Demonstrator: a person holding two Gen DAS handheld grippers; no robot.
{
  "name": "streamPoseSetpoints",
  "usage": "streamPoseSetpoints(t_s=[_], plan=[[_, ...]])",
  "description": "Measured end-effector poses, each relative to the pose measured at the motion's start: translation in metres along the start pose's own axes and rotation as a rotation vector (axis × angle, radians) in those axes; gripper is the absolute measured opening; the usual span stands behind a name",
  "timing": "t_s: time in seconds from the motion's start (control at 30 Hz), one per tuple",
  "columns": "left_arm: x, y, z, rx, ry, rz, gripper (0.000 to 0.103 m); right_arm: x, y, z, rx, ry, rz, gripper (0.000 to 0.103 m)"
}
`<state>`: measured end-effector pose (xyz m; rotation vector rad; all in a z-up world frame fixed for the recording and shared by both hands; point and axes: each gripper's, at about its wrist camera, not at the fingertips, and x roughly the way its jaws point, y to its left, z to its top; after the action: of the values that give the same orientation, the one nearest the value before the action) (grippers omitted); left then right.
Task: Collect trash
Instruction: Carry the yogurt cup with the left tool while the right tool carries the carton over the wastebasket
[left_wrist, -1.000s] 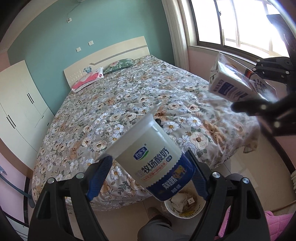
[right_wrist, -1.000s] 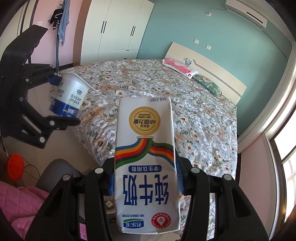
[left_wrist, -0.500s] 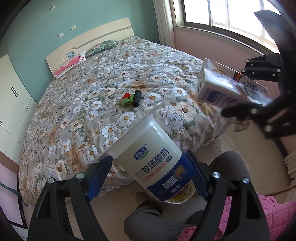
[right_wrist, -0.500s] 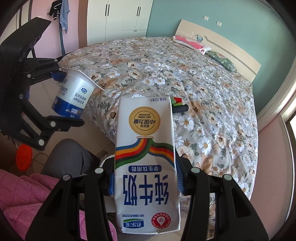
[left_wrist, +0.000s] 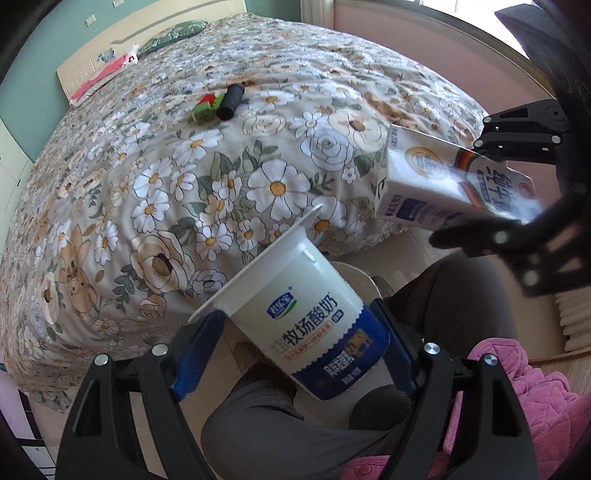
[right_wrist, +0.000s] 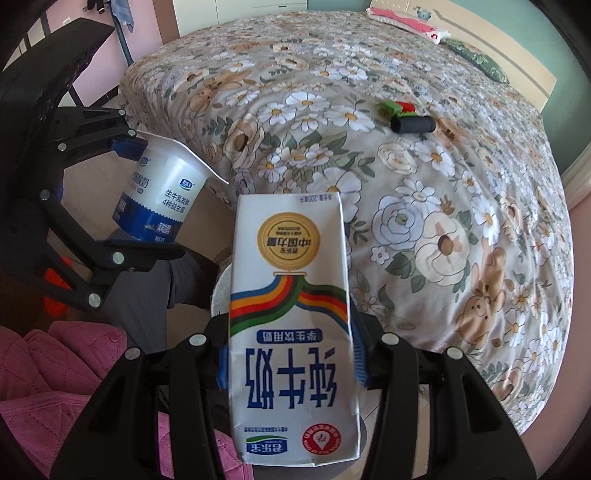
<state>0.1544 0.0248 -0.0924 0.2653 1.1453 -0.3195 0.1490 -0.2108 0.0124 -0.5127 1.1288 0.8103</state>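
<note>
Both tongs tilt steeply down, left tongs (left_wrist: 295, 354) clamping a yogurt cup (left_wrist: 310, 325), right tongs (right_wrist: 291, 358) clamping a milk carton (right_wrist: 291, 332)

Both claws dropped and pitched nose-down since a second ago. Left claw (left_wrist: 295, 354) view: window and teal wall gone from frame, bed (left_wrist: 147, 184) fills it, person's grey trouser leg (left_wrist: 280, 424) now large underneath. Right claw (right_wrist: 291, 354) view: wardrobe and air conditioner out of frame. Green-red item (left_wrist: 207, 107) and black cylinder (left_wrist: 231, 100) on the bed came into view.
</note>
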Motion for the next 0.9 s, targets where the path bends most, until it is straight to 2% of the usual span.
streamPoseSetpoints(t_s=[0.2, 0.6, 0.9], plan=[[0.071, -0.001, -0.014, -0.011, 0.125, -0.04, 0.081, 0.064, -0.004, -0.015, 0.018, 0.101, 0.055, 0.05], [0.186, 0.003, -0.036, -0.097, 0.296, -0.139, 0.081, 0.192, -0.013, -0.046, 0.076, 0.302, 0.14, 0.05], [0.256, 0.003, -0.053, -0.153, 0.411, -0.169, 0.081, 0.272, -0.017, -0.059, 0.138, 0.388, 0.178, 0.05]])
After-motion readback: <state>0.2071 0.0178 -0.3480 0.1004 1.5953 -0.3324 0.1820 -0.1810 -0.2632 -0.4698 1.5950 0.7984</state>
